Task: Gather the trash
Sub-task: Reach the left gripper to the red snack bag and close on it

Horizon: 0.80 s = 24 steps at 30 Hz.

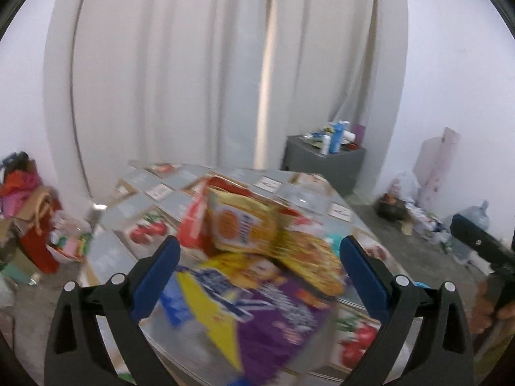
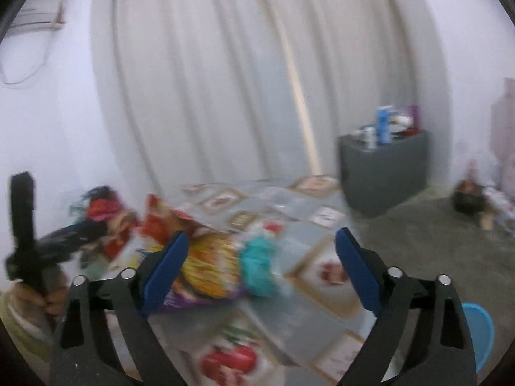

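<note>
Hovering wide open above the tabletop [image 1: 122, 247], the left gripper [image 1: 257, 263] holds nothing; a blurred heap of snack wrappers [image 1: 257, 257] lies between and below its blue fingers [image 1: 157, 273]. The right gripper [image 2: 260, 267] also gapes wide and empty, with the wrappers and a teal crumpled scrap [image 2: 257, 267] on the tabletop beneath it.

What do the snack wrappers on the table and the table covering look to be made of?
Snack wrappers: thin printed plastic film, probably glossy, judging by the crumpled folds and bright print; blur leaves it open. Table covering: likely wipeable vinyl or oilcloth, smooth and flat with printed fruit panels and faint sheen.
</note>
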Motion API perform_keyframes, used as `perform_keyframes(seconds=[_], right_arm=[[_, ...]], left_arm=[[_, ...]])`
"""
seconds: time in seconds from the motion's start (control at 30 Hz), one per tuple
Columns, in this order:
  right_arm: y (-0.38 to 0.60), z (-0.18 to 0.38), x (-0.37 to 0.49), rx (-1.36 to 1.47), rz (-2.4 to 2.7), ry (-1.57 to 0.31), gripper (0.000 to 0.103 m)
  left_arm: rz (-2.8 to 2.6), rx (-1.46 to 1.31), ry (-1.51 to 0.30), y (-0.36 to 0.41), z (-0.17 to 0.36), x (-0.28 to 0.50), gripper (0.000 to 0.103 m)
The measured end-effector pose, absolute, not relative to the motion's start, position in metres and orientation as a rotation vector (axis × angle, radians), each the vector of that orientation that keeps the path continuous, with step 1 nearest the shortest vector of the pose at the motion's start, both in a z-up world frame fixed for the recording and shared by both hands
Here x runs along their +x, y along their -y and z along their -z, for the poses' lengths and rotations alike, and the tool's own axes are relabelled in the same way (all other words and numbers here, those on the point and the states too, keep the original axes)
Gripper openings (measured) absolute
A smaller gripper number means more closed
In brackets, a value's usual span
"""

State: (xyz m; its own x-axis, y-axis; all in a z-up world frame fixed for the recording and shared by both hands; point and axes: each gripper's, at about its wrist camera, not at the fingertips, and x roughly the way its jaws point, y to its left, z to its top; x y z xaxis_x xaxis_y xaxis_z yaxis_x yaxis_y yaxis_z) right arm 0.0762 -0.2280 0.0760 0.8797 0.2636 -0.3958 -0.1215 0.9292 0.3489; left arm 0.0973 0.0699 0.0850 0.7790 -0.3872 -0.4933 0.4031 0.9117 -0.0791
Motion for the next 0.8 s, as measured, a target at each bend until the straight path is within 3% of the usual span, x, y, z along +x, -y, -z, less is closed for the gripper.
perform_keyframes(seconds=[0.07,0.23,0.37,0.8], right_arm=[[0.215,-0.077,0.084,0.328,-0.26,-0.471,0.075],[0.168,-0.072,0.116,0.307,-0.391,-0.53,0.061],[0.138,-0.064,0.141,0.3,-0.437,-0.582,0.056],[0.109,-0.035,0.192,0.318,-0.396,-0.708,0.041]], left_arm=[[0.408,0.035,-0.525,-0.079,-0.084,0.111,0.096],[0.403,0.062,-0.536,-0.091,-0.078,0.137,0.079],[0.407,0.077,-0.576,-0.091,-0.065,0.161,0.069],[0.374,0.12,-0.7,-0.091,-0.024,0.23,0.068]])
